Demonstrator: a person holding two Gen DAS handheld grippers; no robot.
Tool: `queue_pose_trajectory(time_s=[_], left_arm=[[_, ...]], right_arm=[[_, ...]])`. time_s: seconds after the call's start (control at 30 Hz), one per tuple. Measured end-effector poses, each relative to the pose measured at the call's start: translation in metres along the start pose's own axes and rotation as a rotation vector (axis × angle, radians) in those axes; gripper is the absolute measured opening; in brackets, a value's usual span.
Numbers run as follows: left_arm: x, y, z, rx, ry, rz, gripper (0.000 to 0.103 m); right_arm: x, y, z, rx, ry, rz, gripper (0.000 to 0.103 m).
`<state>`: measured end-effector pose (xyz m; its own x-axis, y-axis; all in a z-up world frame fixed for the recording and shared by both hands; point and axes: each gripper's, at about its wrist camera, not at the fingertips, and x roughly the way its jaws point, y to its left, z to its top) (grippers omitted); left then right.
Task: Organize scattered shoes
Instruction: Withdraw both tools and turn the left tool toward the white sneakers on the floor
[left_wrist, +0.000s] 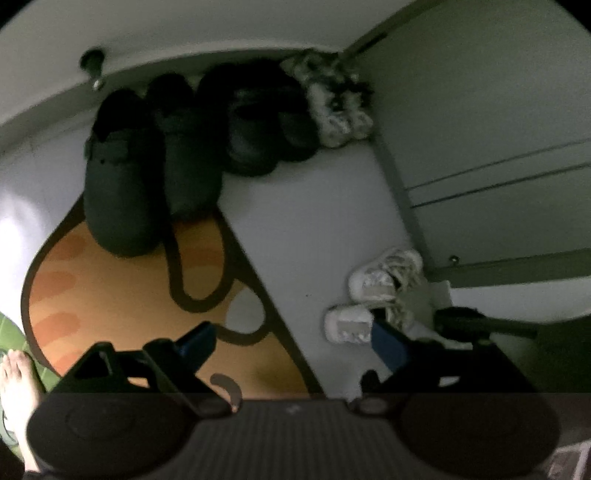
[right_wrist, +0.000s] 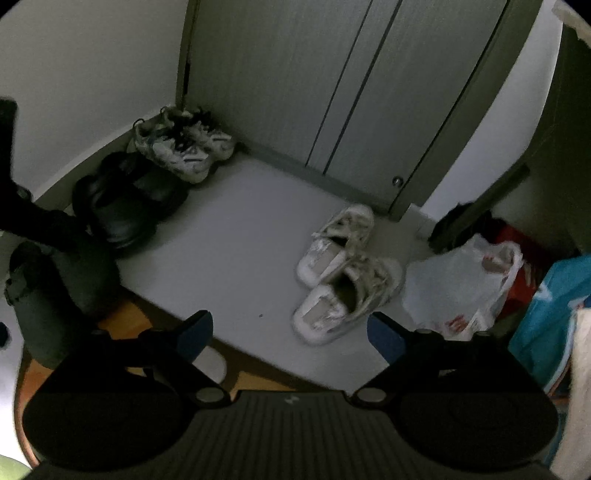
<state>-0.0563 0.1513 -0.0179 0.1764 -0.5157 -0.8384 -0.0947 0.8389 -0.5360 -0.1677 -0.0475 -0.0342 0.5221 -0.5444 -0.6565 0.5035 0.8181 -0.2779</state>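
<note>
One white plastic bag (right_wrist: 458, 280), contents unclear.

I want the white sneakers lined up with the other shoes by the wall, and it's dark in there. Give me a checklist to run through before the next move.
1. Right gripper open and holding nothing: ok.
2. Left gripper open and holding nothing: ok.
3. White sneakers in plain view, side by side on the grey floor: ok.
4. Nothing lying on top of the sneakers: ok; the plastic bag sits just beside them.
5. Free floor at the end of the wall row next to the patterned sneakers: ok.
6. Laces clear of the fingers' path: cannot tell, too dim and blurred.
</note>
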Motion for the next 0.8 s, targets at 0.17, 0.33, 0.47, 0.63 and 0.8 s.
queue_pose_trajectory(time_s=[0.17, 0.33, 0.47, 0.63, 0.8], left_arm=[[-0.012, -0.015, -0.03, -0.048, -0.058, -0.012, 0.097], [-0.029, -0.045, -0.064, -0.004, -0.119, 0.043, 0.097], [-0.043, -0.058, -0.07, -0.026, -0.159, 0.038, 0.097], [-0.05, -0.091, -0.06, 0.036, -0.178, 0.07, 0.097], [-0.036, -0.124, -0.048, 0.121, -0.152, 0.055, 0.097]], right_arm=[[-0.012, -0.043, -0.001, 0.075, -0.028, 0.06, 0.094], [-0.019, -0.087, 0.012, 0.102, -0.007, 0.147, 0.094], [-0.021, -0.124, 0.032, 0.081, 0.004, 0.191, 0.094], [-0.015, -0.161, 0.063, 0.035, -0.071, 0.236, 0.094], [0.018, -0.174, 0.094, -0.11, -0.117, 0.292, 0.094]])
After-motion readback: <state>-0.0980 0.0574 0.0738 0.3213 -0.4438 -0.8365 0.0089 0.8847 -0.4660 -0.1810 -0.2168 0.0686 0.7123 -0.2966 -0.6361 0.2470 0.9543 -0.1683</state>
